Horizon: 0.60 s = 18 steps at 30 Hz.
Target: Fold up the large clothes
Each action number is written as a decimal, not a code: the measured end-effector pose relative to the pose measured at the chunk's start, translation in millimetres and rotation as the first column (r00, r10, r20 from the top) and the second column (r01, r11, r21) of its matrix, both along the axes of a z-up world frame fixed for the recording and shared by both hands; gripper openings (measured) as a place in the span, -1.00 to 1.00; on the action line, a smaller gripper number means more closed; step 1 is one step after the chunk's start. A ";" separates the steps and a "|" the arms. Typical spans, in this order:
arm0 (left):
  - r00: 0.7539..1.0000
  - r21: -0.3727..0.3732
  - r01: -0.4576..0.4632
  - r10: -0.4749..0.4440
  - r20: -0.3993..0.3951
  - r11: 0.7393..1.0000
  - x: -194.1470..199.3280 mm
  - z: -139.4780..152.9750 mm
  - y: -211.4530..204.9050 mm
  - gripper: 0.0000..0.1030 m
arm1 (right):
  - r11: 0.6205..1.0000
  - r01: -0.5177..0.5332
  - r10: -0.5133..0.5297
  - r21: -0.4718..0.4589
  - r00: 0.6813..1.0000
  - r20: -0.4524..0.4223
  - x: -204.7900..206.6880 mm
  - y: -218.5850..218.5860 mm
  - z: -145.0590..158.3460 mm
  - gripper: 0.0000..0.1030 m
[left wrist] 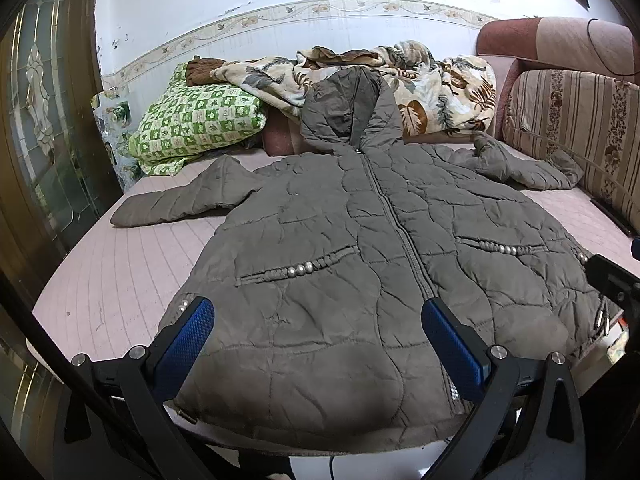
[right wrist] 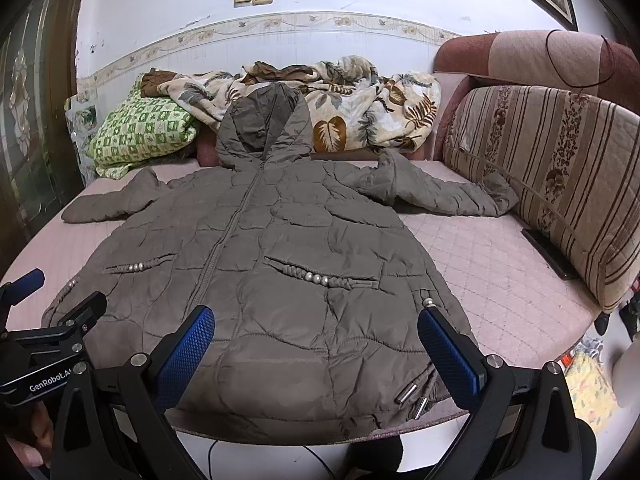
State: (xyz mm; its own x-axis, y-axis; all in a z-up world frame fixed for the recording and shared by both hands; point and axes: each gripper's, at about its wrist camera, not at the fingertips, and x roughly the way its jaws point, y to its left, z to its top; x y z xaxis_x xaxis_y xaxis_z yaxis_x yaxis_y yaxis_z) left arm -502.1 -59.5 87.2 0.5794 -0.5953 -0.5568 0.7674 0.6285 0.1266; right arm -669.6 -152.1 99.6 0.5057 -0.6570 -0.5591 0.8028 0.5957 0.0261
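Observation:
A large grey-brown quilted hooded coat (left wrist: 340, 248) lies flat and zipped on the pink bed, hood toward the wall, both sleeves spread out. The same coat (right wrist: 280, 264) fills the middle of the right wrist view. My left gripper (left wrist: 318, 312) hangs open above the coat's hem left of the zip, its blue pads (left wrist: 188, 344) wide apart and holding nothing. My right gripper (right wrist: 316, 320) is also open over the hem on the right half, near the metal cord ends (right wrist: 412, 394). The left gripper's body (right wrist: 44, 320) shows at the left edge of the right wrist view.
A green checked pillow (left wrist: 192, 120) and a leaf-print blanket (left wrist: 420, 80) are piled behind the hood. A striped sofa cushion (right wrist: 560, 184) leans at the right, with a dark flat object (right wrist: 548, 252) at its foot. The pink mattress (left wrist: 120, 272) shows beside the coat. A dark door (left wrist: 36, 120) stands left.

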 end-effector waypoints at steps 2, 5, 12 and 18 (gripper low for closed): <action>1.000 -0.006 -0.013 0.013 0.004 1.000 9.1 5.3 -3.3 1.00 | 1.000 -0.015 0.015 0.013 1.000 0.018 -1.0 -6.1 1.8 1.00; 0.999 -0.027 -0.036 0.036 0.003 0.999 32.1 18.6 -10.2 1.00 | 0.998 -0.044 0.041 0.046 0.997 0.065 -6.5 -24.0 7.8 1.00; 0.994 -0.050 -0.105 0.103 -0.042 0.993 111.9 50.6 -46.1 1.00 | 0.988 -0.048 0.021 0.146 0.983 0.180 -31.6 -94.1 26.3 1.00; 0.991 -0.003 -0.101 0.101 -0.085 0.995 161.9 38.3 -98.5 1.00 | 0.963 0.014 -0.097 0.270 0.950 0.297 -60.5 -179.4 30.6 1.00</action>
